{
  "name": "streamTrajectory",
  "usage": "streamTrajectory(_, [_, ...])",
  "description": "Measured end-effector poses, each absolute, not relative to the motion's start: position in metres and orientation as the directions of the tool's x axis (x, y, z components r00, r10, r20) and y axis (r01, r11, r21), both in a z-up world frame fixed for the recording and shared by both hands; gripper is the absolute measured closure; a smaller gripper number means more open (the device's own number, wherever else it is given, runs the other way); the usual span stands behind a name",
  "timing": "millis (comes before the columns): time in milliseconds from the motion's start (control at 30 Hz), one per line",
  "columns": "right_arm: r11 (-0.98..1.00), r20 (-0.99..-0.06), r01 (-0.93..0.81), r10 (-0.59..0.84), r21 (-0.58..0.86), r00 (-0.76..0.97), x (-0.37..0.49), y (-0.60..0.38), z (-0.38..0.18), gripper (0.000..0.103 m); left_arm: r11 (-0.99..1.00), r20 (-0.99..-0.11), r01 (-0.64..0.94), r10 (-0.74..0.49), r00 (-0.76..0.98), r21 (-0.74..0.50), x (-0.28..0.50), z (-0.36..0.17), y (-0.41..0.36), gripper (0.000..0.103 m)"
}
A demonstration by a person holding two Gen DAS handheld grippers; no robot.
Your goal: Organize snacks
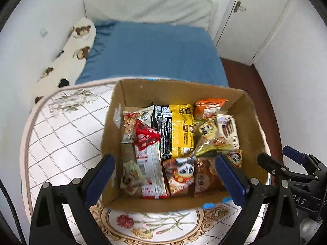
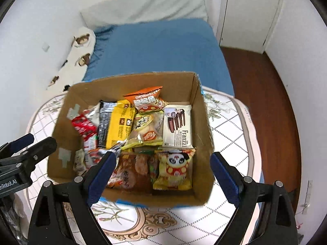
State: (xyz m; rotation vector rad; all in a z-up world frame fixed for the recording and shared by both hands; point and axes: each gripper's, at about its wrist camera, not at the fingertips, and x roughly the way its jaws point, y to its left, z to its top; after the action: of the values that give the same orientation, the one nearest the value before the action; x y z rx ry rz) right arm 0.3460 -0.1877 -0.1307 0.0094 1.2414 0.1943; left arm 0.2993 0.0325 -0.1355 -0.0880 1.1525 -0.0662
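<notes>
An open cardboard box [image 1: 253,122] [image 2: 201,122] on a small table holds several snack packs: a yellow pack [image 1: 182,130] [image 2: 120,126], a red pack [image 1: 146,135] [image 2: 84,127], a white Franzzi wafer pack [image 1: 227,130] [image 2: 177,126], an orange pack [image 1: 208,107] [image 2: 146,99] and a panda pack [image 1: 179,173] [image 2: 173,169]. My left gripper [image 1: 165,169] is open and empty above the box's near side. My right gripper [image 2: 162,168] is open and empty above the box's near edge. The right gripper also shows at the right edge of the left wrist view [image 1: 280,159]; the left one shows at the left edge of the right wrist view [image 2: 30,145].
The table [image 1: 67,134] [image 2: 229,134] has a white floral checked cover. Behind it lies a bed with a blue sheet [image 1: 155,51] [image 2: 159,47], a grey pillow [image 1: 149,8] and a bear-print cushion [image 1: 75,47]. Red-brown floor [image 2: 261,94] and white cupboard doors [image 1: 255,16] are at the right.
</notes>
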Motion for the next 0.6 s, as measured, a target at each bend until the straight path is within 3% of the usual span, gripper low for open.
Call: streamTrajectory(600, [0.977,-0.79,-0.196,0.185,0.084,0.585,0.142,-0.213,0.005,0.005,0.998,-0.799,0.005,-0.05,0.599,-0.058,0.107,-0.053,0.025,0.003])
